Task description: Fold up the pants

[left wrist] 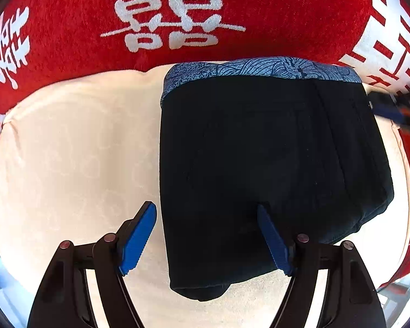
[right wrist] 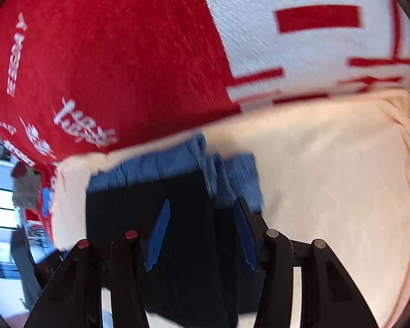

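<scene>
Dark pants (left wrist: 262, 169) with a blue patterned waistband (left wrist: 259, 69) lie folded into a compact rectangle on a cream cloth (left wrist: 76, 150). My left gripper (left wrist: 206, 210) is open and empty, hovering over the near left edge of the pants. My right gripper (right wrist: 202, 205) is open just above the pants (right wrist: 139, 207), close to the blue band (right wrist: 155, 164); the view is blurred. The right gripper also shows blurred at the right edge of the left wrist view (left wrist: 399, 109).
A red blanket (left wrist: 68, 27) with white characters lies under and behind the cream cloth, also in the right wrist view (right wrist: 109, 54). A room with a window (right wrist: 0, 207) shows past the left edge.
</scene>
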`<act>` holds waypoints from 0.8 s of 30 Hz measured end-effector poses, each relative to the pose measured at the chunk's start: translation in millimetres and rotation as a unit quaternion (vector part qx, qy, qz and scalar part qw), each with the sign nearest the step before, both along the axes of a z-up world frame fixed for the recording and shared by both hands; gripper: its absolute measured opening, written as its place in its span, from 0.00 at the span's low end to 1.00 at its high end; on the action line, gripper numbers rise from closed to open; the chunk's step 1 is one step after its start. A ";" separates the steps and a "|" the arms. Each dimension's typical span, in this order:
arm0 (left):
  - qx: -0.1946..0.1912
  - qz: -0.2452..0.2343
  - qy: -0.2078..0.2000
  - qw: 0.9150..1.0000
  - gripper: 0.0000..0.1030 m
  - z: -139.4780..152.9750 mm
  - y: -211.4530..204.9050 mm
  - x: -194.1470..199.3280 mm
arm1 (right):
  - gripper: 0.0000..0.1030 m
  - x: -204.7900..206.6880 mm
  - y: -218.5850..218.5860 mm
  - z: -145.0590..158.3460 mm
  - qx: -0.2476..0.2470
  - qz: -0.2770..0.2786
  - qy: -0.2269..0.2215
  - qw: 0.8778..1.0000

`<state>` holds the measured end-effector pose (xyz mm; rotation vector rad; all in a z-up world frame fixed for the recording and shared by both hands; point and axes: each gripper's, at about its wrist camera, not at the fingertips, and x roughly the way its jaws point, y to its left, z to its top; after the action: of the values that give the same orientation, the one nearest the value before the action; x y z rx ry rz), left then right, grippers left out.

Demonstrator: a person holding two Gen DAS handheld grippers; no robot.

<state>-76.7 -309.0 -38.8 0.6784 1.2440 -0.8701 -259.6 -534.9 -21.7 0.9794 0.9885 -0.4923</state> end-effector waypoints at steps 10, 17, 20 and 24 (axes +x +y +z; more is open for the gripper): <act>-0.014 0.018 0.010 1.000 0.75 3.5 -0.2 8.0 | 0.16 15.7 17.3 -12.2 -0.023 0.079 0.068 0.994; -0.033 0.021 0.020 0.999 0.75 9.6 1.1 30.5 | 0.28 -17.6 30.2 -5.0 0.000 0.048 0.074 0.996; -0.037 0.026 0.045 0.998 0.75 6.1 3.7 40.7 | 0.64 -36.4 35.6 -8.9 0.029 0.035 0.059 0.997; -0.064 0.031 0.115 0.991 0.75 1.4 7.4 56.7 | 0.69 -52.2 34.9 -17.0 0.069 0.026 0.026 0.997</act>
<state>-20.0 -301.6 -37.4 0.4433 1.3923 -0.9886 -311.8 -499.9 -38.7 1.0658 1.1037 -0.4125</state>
